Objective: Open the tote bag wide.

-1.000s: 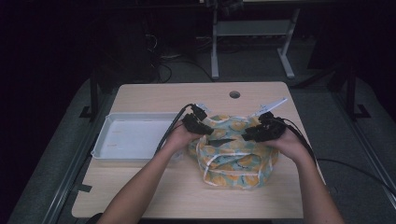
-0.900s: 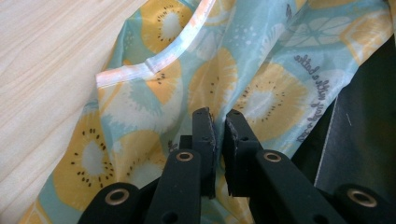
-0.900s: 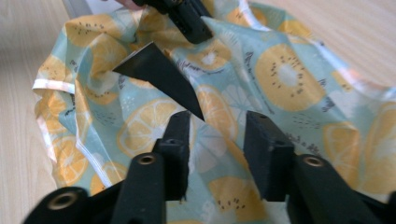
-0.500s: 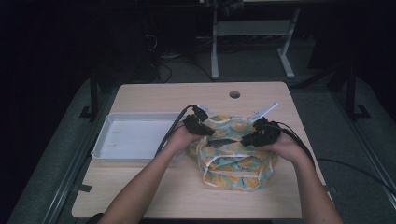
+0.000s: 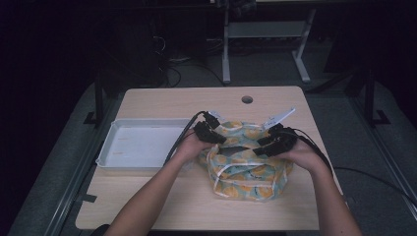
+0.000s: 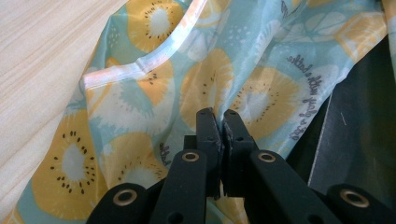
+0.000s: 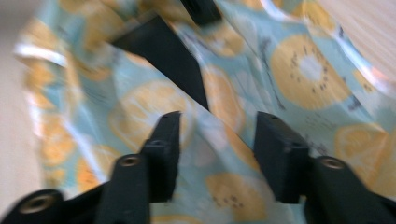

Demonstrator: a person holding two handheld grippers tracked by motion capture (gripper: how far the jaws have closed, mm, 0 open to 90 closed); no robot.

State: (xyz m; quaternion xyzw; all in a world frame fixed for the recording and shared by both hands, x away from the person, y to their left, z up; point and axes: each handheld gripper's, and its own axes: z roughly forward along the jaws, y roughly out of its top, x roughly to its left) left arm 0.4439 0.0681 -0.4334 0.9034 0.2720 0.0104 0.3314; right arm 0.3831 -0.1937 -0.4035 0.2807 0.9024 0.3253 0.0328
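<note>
My left gripper (image 6: 218, 122) fingers pinch the fruit-print bag (image 5: 246, 169); right gripper (image 7: 219, 140) fingers just spread, empty. Bag mouth may sag shut one-sided.

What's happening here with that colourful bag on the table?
A person is working a fruit-print bag on a wooden table with two hand-held grippers. The left gripper is pinched shut on the bag's fabric. The right gripper has just been opening; its jaws stand apart over the cloth. A white tray sits beside the bag.
</note>
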